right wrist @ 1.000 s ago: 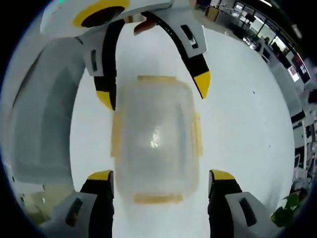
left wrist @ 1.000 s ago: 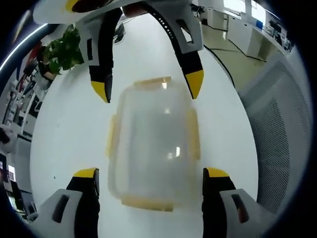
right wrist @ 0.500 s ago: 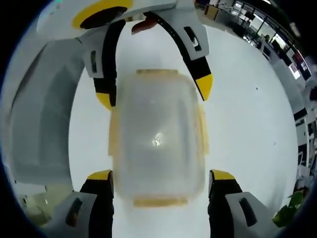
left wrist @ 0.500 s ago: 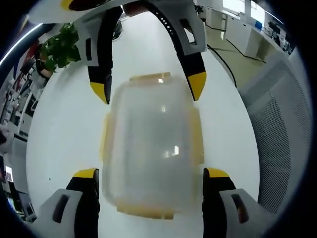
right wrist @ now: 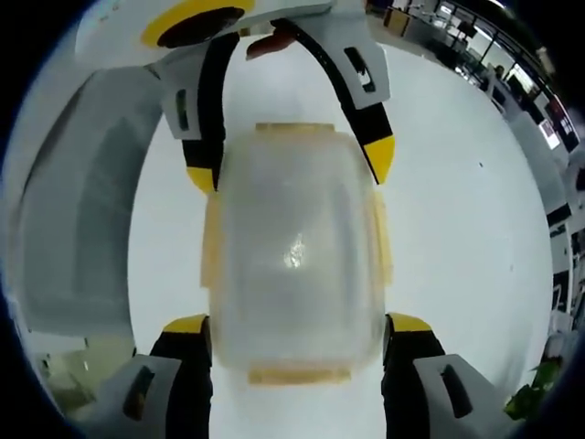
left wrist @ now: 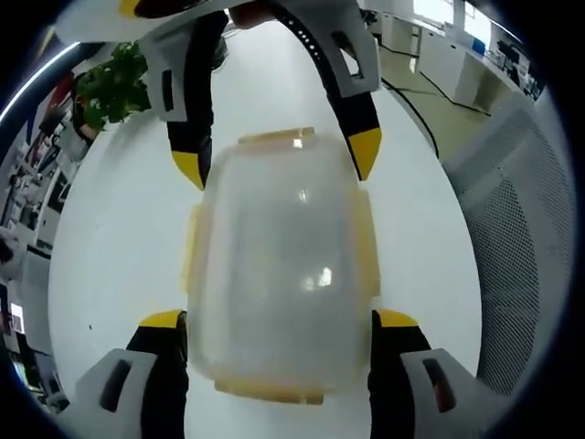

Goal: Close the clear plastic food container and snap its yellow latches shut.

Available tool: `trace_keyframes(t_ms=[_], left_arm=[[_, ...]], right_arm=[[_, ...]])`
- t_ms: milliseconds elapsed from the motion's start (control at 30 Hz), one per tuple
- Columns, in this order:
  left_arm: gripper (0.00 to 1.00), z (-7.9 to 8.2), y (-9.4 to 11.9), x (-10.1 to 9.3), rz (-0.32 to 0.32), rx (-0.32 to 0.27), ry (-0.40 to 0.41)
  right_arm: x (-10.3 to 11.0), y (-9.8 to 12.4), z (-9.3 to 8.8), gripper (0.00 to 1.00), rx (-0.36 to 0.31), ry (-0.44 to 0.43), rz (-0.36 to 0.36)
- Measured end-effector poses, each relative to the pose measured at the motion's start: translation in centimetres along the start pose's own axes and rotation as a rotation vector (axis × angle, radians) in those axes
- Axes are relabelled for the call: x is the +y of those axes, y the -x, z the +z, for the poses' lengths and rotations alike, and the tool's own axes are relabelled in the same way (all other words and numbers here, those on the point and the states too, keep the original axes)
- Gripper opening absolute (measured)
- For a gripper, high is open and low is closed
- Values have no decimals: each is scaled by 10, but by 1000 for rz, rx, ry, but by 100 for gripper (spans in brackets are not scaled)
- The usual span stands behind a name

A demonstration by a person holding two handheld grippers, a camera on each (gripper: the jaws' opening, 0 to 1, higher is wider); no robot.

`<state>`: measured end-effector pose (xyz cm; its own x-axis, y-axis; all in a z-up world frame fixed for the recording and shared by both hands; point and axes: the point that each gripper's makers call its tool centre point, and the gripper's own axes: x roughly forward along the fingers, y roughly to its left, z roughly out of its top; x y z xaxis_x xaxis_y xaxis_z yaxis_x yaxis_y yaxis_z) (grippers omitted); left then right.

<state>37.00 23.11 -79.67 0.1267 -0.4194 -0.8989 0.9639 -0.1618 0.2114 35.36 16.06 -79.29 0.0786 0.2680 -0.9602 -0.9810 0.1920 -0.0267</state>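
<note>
Both grippers have come closer to the clear container since a moment ago. Seen from the left gripper view, the left gripper point(left wrist: 279, 320) has its jaws spread wide on each side of the container point(left wrist: 279, 274), which sits on the white table point(left wrist: 119, 265). Yellow latches point(left wrist: 274, 137) stick out flat. Seen from the right gripper view, the right gripper point(right wrist: 297, 326) is spread wide around the container point(right wrist: 294, 261) too.
</note>
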Motion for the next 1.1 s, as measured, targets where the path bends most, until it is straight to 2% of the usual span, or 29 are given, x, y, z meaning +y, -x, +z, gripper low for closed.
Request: trace_keyframes(t_ms=[633,1100], left_arm=[[81,0,0,-2,14,-7,31],[81,-10,5,-5,16,-4,35]], right_arm=[[-1,1,1,75,2,28,12],[2,-3,10,75,8,29,19]])
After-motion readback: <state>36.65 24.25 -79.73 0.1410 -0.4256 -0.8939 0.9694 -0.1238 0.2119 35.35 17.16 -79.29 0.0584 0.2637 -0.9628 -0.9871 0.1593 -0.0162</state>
